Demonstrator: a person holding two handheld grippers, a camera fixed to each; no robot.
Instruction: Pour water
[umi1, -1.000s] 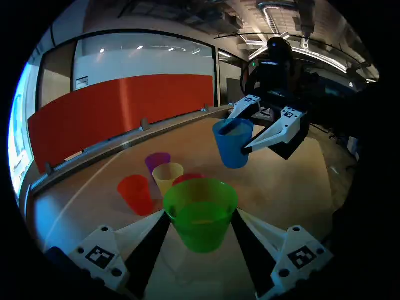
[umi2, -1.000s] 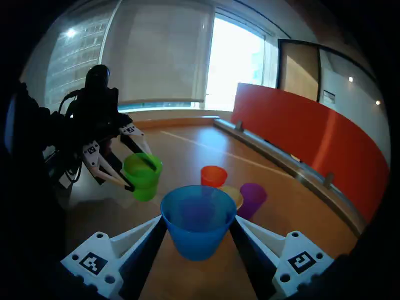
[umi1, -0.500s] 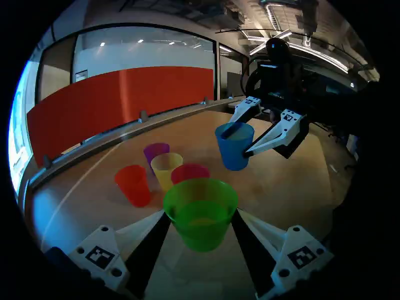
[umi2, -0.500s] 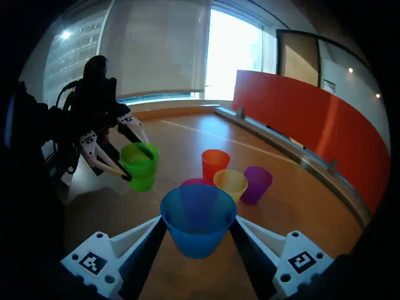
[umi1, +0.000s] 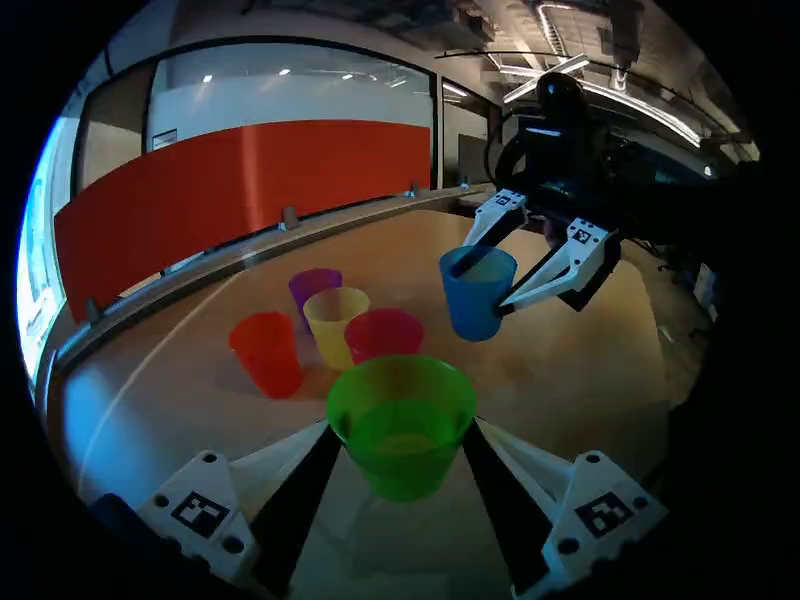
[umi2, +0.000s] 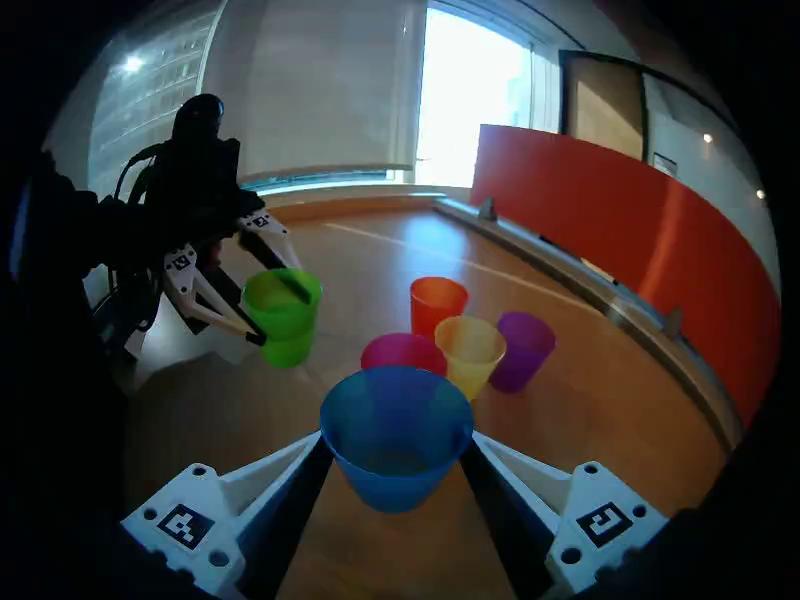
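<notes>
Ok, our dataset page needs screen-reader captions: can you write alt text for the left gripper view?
The left gripper grips a green cup upright between its two fingers, above a wooden table. Beyond it a red cup, yellow cup, purple cup and pink cup stand clustered; farther right, the right gripper holds a blue cup.

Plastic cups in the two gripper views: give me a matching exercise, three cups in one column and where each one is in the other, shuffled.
Cups:
1. green translucent plastic cup
2. blue plastic cup
3. yellow plastic cup

Places:
A. standing free on the wooden table
B. held between the fingers of the left gripper
C. held between the fingers of the right gripper

Pairs: 1-B, 2-C, 3-A.
</notes>
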